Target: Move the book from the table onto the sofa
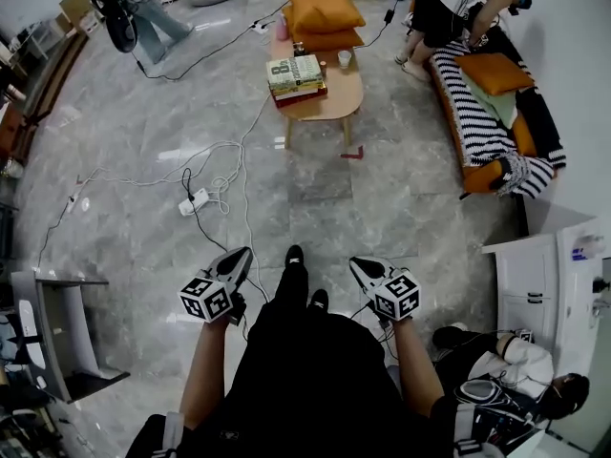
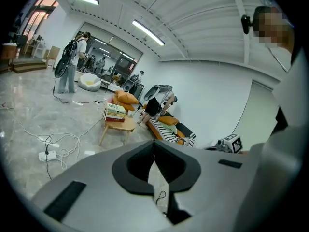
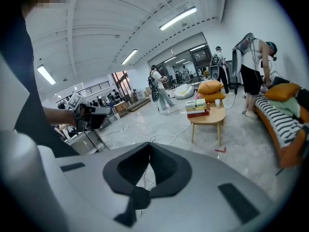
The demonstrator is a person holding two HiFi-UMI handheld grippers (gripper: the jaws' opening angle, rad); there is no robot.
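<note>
both grippers are clenched shut and carry nothing. in the left gripper view the left gripper [image 2: 154, 151] has its two dark pads pressed together along a single seam, and only floor and a loop of cable show past the tips. the right gripper [image 3: 148, 153] looks the same in the right gripper view: the pads meet at the tips with nothing between them. in the head view both are held low in front of the person's body, one at each side of the legs. their tips point ahead across the floor and touch nothing.

the stack of books [image 1: 296, 72] lies on the small wooden coffee table [image 1: 336, 98], at its left end as the head view shows it, well apart from both grippers. the top book has a pale green and yellow cover. a white cup [image 1: 344, 59] stands on the table just beside the stack. two orange cushions [image 1: 325, 12] are piled just beyond the table.

the striped sofa [image 1: 477, 113] stands to the right of the table with a gap of floor between them. an orange pillow [image 1: 492, 72] lies on its seat, and a person [image 1: 449, 8] bends over its far end. a white power strip [image 1: 194, 201] and loose cables lie on the grey marble floor between the grippers and the table.
</note>
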